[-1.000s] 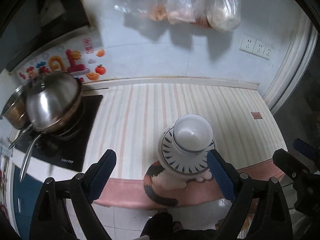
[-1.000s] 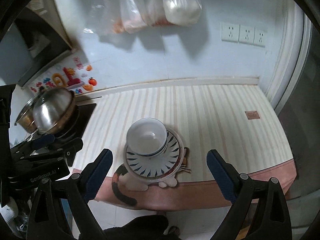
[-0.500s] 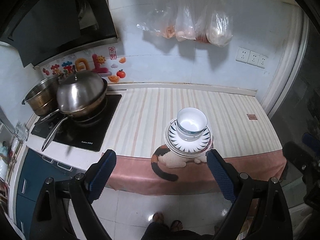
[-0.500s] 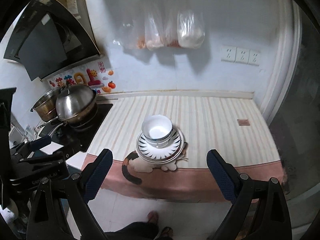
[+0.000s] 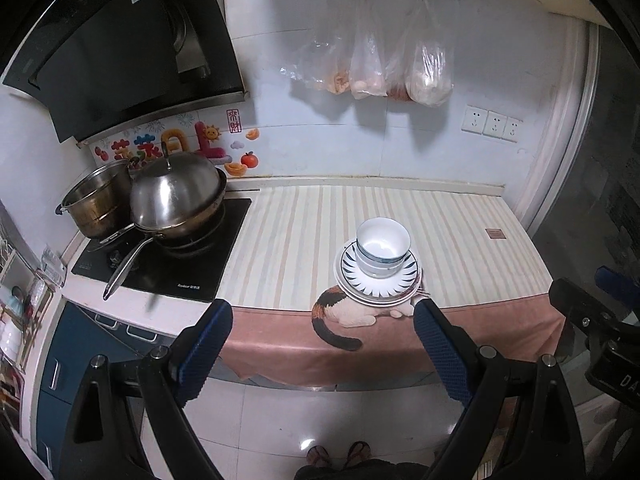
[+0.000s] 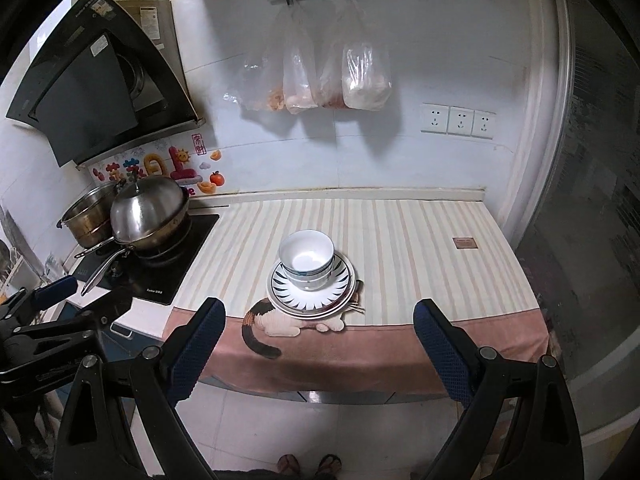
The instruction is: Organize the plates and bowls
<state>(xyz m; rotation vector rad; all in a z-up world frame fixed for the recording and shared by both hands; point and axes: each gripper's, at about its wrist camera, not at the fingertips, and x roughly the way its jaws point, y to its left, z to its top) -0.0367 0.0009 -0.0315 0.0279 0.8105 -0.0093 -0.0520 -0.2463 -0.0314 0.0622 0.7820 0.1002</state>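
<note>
**Bowls and plates stacked near the counter's front edge**

We take the striped cream cloth with a pink border [image 5: 304, 232] covering the counter as our landmark. On it, close to its front edge and partly over its printed calico cat [image 5: 344, 316], we see a stack of white round plates [image 5: 378, 286], the top one rimmed with dark blue petal marks. Nested white ceramic bowls with blue bands [image 5: 382, 246] stand upright in the middle of that stack.

Our left gripper [image 5: 322, 344] hangs in front of the cloth's pink border, over the floor, its blue-padded jaws spread wide with nothing between them. Our right gripper [image 6: 320, 344] does likewise, jaws wide and empty, well short of the stack.

Left of the cloth, a black cooktop [image 5: 168, 264] carries a lidded steel wok [image 5: 176, 196] and a steel pot [image 5: 98, 210]. Above the cloth, clear plastic bags [image 5: 376, 68] hang on the wall.
</note>
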